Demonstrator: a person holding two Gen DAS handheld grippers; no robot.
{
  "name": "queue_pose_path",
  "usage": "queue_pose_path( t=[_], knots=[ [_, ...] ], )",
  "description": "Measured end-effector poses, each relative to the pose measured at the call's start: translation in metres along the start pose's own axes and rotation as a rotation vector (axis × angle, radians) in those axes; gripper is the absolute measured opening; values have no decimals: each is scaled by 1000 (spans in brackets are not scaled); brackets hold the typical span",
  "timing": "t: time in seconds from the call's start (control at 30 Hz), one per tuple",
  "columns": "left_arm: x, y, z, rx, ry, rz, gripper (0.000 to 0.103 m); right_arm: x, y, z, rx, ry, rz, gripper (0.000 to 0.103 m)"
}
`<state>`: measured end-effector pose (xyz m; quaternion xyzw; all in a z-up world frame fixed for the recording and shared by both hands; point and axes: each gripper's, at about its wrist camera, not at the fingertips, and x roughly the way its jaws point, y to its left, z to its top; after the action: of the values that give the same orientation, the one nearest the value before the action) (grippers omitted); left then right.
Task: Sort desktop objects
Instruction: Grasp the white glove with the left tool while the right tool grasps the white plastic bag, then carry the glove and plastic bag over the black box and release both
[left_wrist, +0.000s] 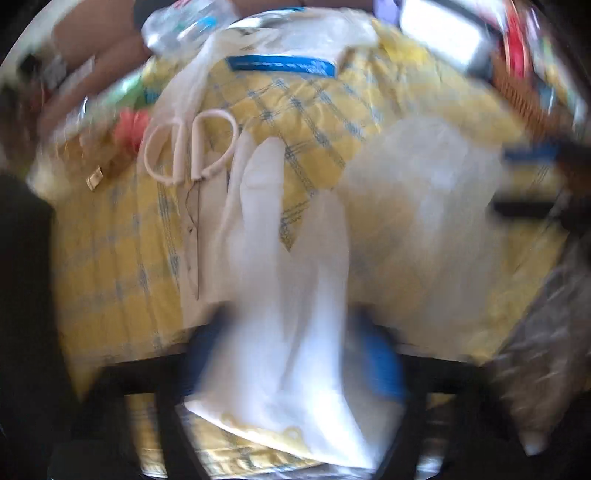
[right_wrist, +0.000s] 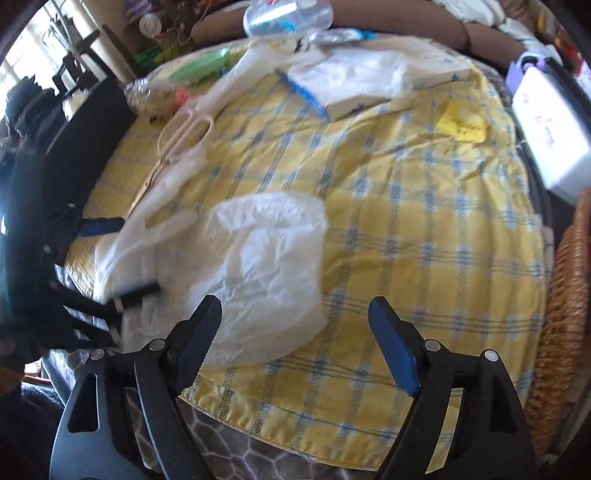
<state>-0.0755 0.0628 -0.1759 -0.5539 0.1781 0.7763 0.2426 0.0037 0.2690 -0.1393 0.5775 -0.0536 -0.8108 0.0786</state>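
Observation:
My left gripper (left_wrist: 291, 354) is shut on a white plastic bag (left_wrist: 288, 302) that hangs blurred over the yellow checked cloth (left_wrist: 110, 258); its blue pads show on both sides of the bag. The same bag (right_wrist: 236, 266) lies spread at the centre left in the right wrist view, with the left gripper (right_wrist: 122, 258) at its left edge. My right gripper (right_wrist: 295, 314) is open and empty, above the cloth's (right_wrist: 424, 221) near edge, just right of the bag. Cream-handled scissors (left_wrist: 192, 147) lie at the upper left; they show in the right wrist view too (right_wrist: 184, 133).
A white box with a blue stripe (right_wrist: 369, 81), another clear bag (right_wrist: 354, 70), a plastic bottle (right_wrist: 288, 14) and a yellow sticky note (right_wrist: 461, 123) lie at the far side. A wicker basket (right_wrist: 565, 295) stands at the right. A white case (right_wrist: 550, 122) sits at the upper right.

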Motion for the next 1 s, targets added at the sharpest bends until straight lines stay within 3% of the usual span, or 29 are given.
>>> queue_pose_path(
  t=[0.07,0.13,0.27,0.4,0.47,0.6,0.67,0.87,1.0],
  knots=[
    [-11,16,1,-57,-24,-29,9,11,6,-3,-1,25,-21,80],
    [-28,32,-2,-111,-76,-78,7,19,17,-6,-20,38,-26,80],
    [-63,52,-5,-175,-161,-71,6,19,38,-8,-53,7,27,79],
    [-97,62,-3,-205,-252,-92,6,16,52,-11,-94,-10,73,34],
    [-113,60,0,-195,-294,-76,6,9,57,-12,-101,-22,107,28],
    [-155,55,3,-164,-410,18,6,-46,70,-11,-177,-250,96,21],
    [-175,59,1,-178,-451,33,6,-70,78,-8,-179,-320,96,19],
    [-238,77,-11,-233,-596,112,6,-138,102,6,-199,-472,114,14],
    [-272,99,-28,-299,-654,97,6,-174,126,16,-246,-531,117,14]
  ],
)
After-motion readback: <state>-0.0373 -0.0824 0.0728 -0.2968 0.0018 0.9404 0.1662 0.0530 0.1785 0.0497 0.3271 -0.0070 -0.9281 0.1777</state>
